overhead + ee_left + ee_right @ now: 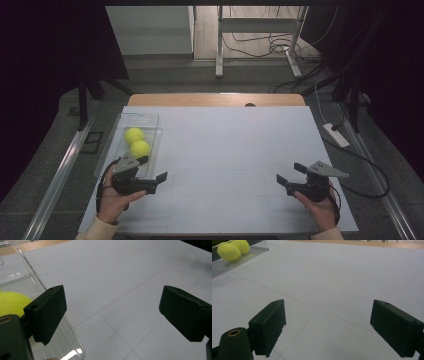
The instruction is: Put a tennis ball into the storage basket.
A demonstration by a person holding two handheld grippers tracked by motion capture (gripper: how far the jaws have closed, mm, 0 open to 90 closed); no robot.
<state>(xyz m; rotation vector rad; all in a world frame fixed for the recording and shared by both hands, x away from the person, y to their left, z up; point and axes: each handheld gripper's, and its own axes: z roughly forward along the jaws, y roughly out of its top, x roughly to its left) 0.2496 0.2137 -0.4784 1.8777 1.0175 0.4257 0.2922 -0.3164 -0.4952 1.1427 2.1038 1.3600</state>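
Note:
Two yellow tennis balls (134,135) (140,148) lie in a clear plastic tray (149,120) at the table's left side. My left gripper (152,168) is held just in front of the tray's near end, open, nothing between its jaws. In the left gripper view the gripper (112,312) stands wide open over the white table, with one ball (10,303) and the tray's rim (37,277) at the left. My right gripper (290,172) is open and empty near the front right. In the right gripper view, the gripper (327,327) faces the balls (228,251) far off.
The white table top (230,150) has a wooden strip (215,100) along its far edge. Beyond it are grey floor, a metal frame (220,45) and cables (270,47). A white power strip (336,135) lies on the floor at the right.

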